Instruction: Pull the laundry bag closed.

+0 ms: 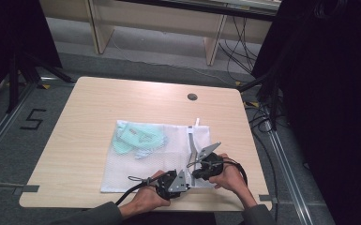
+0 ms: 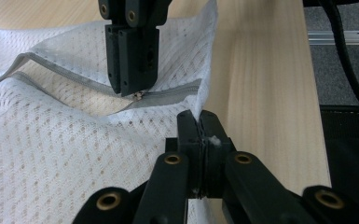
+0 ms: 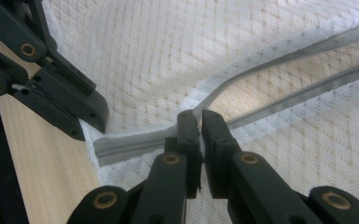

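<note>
White mesh bag (image 1: 143,154) flat on table (image 1: 84,122), green cloth (image 1: 138,137) inside. Left gripper (image 2: 199,122) clamped on bag's corner beside zip (image 2: 168,99) end. Right gripper (image 3: 200,120) just beyond, pinched shut on zip pull, zip half open past its jaws.

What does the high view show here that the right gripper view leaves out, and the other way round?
High view: the whole white mesh bag flat on the table, pale green items inside it, and both of the person's hands.

Right gripper view: the right gripper shut on the zipper pull where the grey zipper parts into two open tracks, and the closed stretch toward the bag's edge.

Both: the mesh bag, the wooden table, and the left gripper clamped on the bag's edge close beside the right one.
</note>
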`<state>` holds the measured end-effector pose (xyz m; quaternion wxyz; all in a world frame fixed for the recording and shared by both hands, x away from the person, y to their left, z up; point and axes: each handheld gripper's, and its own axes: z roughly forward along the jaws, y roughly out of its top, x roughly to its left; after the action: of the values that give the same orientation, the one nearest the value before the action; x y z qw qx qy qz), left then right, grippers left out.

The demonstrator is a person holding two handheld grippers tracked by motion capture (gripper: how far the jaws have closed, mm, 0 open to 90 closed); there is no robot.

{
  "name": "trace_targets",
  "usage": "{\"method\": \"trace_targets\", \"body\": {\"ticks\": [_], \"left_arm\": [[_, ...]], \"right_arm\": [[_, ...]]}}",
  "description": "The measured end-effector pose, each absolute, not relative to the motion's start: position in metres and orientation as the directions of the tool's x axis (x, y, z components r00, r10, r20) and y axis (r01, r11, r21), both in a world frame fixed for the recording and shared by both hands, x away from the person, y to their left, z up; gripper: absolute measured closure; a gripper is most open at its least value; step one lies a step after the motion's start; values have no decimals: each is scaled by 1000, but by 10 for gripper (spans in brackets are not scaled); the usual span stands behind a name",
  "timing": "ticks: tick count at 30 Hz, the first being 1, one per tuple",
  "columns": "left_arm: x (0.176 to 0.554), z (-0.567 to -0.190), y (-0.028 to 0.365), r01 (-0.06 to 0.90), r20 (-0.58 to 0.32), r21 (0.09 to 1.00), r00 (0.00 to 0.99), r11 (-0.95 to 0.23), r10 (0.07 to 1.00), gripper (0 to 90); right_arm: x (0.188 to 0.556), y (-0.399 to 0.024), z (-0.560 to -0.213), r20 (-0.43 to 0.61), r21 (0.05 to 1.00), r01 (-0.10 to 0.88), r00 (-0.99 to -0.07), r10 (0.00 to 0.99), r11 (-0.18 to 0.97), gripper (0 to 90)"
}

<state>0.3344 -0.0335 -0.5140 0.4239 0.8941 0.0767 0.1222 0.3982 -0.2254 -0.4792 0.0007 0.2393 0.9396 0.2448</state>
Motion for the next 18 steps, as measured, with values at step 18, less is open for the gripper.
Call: {"method": "trace_targets", "body": {"ticks": [18], "left_arm": [[335, -512, -32, 39, 136, 772, 965, -634, 224, 887]], "right_arm": [[414, -225, -480, 67, 457, 439, -885, 462, 774, 870]]}}
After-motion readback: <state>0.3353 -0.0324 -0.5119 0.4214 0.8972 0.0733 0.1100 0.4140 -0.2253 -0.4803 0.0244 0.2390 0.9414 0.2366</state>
